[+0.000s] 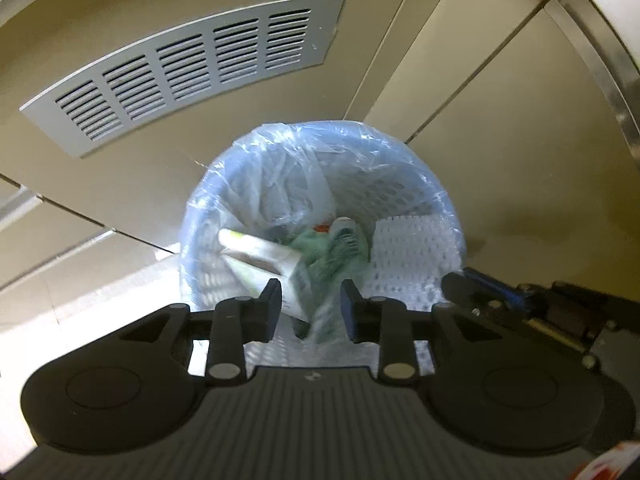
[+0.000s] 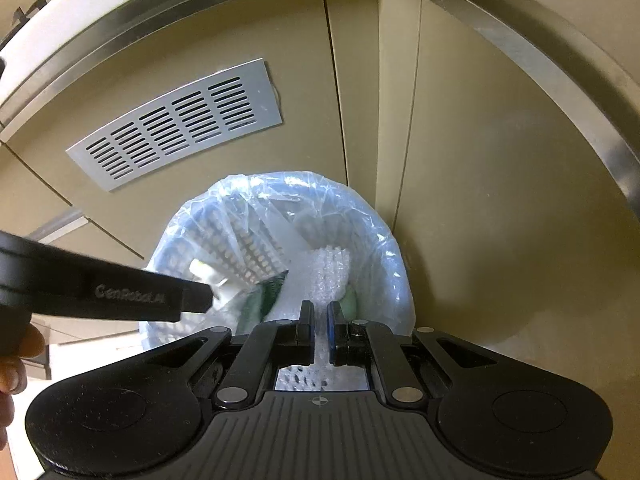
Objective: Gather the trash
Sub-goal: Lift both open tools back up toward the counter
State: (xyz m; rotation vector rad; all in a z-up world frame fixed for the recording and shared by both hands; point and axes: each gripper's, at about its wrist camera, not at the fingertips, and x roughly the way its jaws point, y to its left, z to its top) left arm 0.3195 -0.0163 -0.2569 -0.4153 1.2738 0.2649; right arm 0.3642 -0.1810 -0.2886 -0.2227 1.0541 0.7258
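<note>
A round perforated bin [image 1: 400, 188] lined with a clear bluish bag stands on the floor against a beige cabinet; it also shows in the right wrist view [image 2: 376, 240]. Inside lie a white carton [image 1: 256, 252], a green wrapper [image 1: 332, 248] and white bubble foam [image 1: 416, 248]. My left gripper [image 1: 311, 300] is open above the bin, nothing between its fingers. My right gripper [image 2: 319, 322] is shut on a sheet of white bubble foam [image 2: 326, 272] that hangs into the bin. The left gripper's body [image 2: 100, 292] crosses the right wrist view at the left.
A grey vent grille [image 1: 180, 72] sits in the cabinet panel behind the bin and also shows in the right wrist view [image 2: 176, 124]. A metal-edged counter rim [image 1: 608, 60] curves above. Pale floor [image 1: 100, 292] lies to the left of the bin.
</note>
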